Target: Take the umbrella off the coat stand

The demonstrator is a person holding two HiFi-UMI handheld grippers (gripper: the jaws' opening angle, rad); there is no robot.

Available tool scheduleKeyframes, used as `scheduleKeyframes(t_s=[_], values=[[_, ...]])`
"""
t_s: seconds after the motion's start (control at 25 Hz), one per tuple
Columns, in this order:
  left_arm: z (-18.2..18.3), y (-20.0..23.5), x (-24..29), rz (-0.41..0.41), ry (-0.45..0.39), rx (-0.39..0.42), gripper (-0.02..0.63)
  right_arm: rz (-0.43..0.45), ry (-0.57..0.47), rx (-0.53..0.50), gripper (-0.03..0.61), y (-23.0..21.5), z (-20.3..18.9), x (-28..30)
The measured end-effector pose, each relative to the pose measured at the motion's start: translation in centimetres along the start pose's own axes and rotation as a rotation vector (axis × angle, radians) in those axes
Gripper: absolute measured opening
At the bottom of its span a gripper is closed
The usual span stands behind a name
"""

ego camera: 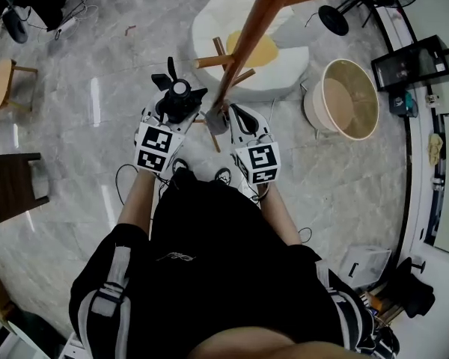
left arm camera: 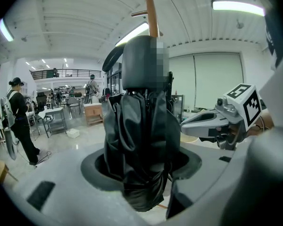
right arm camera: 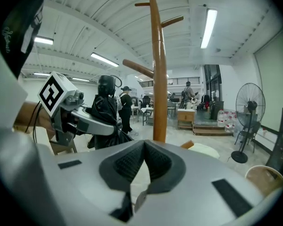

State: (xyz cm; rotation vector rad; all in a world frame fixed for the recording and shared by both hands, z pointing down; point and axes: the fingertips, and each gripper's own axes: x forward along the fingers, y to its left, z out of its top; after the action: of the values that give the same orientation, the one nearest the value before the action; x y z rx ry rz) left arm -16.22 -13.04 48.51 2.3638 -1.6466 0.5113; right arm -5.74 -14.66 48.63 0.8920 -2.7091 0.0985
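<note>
Clamped in my left claw (left arm camera: 140, 175), the folded black umbrella (left arm camera: 141, 126) stands upright, on no peg I can see; soft, slippery cloth, probably light, so the bundled middle seems the sound hold; my right claw (right arm camera: 142, 171) is pinched together, empty; just beyond rises the coat stand (right arm camera: 156, 79).

The head view looks steeply down; each gripper view looks close along its jaws. All three share the coat stand (ego camera: 247, 36) beyond the jaws.
</note>
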Motion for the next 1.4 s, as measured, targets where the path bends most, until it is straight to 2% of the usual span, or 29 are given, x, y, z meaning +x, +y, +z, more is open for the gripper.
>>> scheduleKeyframes(t_s=[0.32, 0.64, 1.08, 1.24, 1.4], values=[[-2.2, 0.8, -1.5, 0.044, 0.030, -0.044, 0.261, 0.061, 0.014, -0.006, 0.006, 1.8, 0.2, 1.2], [-4.9, -1.0, -0.4, -0.003, 0.074, -0.070, 0.261, 0.030, 0.043, 0.010, 0.006, 1.1, -1.8, 0.6], [-6.1, -6.7, 2.6, -0.173, 0.105, -0.061, 0.261, -0.114, 0.093, 0.078, 0.006, -2.4, -5.0, -3.1], [-5.0, -9.3, 3.3, -0.260, 0.107, -0.036, 0.259, -0.182, 0.104, 0.102, 0.006, -3.6, -5.4, -4.9], [-2.9, -13.5, 5.3, -0.371, 0.101, -0.033, 0.259, -0.270, 0.113, 0.138, 0.006, -6.9, -6.1, -7.7]])
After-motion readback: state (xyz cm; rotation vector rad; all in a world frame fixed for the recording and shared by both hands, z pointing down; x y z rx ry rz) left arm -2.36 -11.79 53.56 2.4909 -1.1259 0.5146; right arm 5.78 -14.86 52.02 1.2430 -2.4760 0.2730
